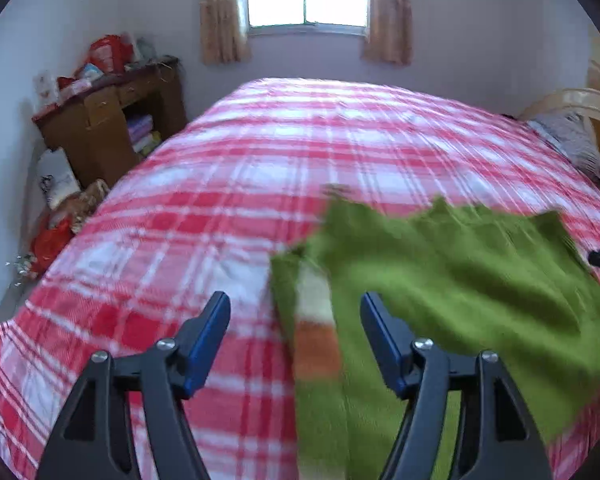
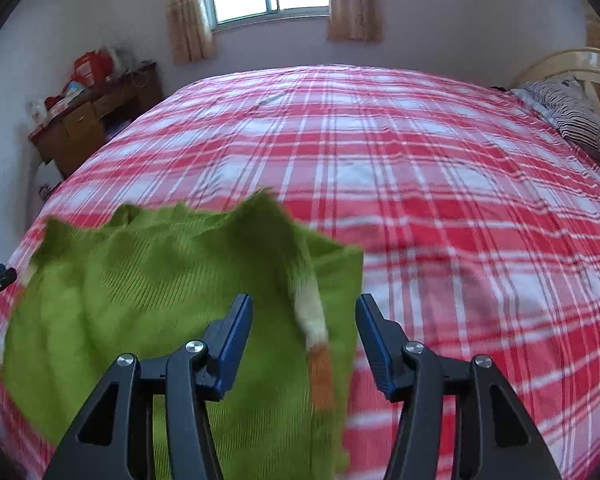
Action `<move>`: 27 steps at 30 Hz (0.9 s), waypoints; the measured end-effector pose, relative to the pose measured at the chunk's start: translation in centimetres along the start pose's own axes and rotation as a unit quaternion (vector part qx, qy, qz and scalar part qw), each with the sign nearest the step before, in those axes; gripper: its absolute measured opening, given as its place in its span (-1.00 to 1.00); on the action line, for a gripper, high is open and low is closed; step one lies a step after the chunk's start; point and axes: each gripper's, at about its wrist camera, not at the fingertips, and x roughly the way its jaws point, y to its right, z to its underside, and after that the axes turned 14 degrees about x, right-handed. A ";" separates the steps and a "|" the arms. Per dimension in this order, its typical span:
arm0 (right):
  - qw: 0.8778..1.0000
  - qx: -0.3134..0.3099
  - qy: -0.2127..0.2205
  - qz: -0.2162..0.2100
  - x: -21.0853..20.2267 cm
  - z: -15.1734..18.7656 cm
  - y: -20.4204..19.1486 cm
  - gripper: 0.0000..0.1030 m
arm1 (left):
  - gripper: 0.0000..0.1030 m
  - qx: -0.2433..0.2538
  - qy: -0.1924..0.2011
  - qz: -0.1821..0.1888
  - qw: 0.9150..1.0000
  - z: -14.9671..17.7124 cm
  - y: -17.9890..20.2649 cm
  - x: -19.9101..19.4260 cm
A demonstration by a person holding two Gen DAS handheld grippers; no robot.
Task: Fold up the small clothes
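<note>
On the plaid bed [image 1: 260, 152], both claws open over a green sweater [image 1: 460, 280].
Left claw [image 1: 296, 320] and right claw [image 2: 304, 320] each straddle a striped sleeve edge, pads apart from it.

The green sweater [image 1: 460, 280] is motion-blurred, its lower part cut off beneath the left gripper [image 1: 296, 312].

My little sweater [image 1: 460, 280] is bright green, and each sleeve [image 1: 314, 320] has a white band and an orange band. The bed cover [image 1: 220, 208] under it has red, pink and white checks. My left tongs [image 1: 294, 320] and right tongs [image 2: 304, 322] are black with blue pads [image 1: 210, 332]. The curtains [image 1: 220, 20] are tan. The desk [image 1: 100, 120] is brown. The pillow [image 2: 572, 116] has dark and white stripes.
</note>
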 end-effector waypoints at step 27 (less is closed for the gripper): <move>0.994 0.056 -0.071 -0.062 -3.6 9.5 5.0 -0.91 | -0.81 0.045 0.001 0.044 0.998 7.7 4.5 -3.3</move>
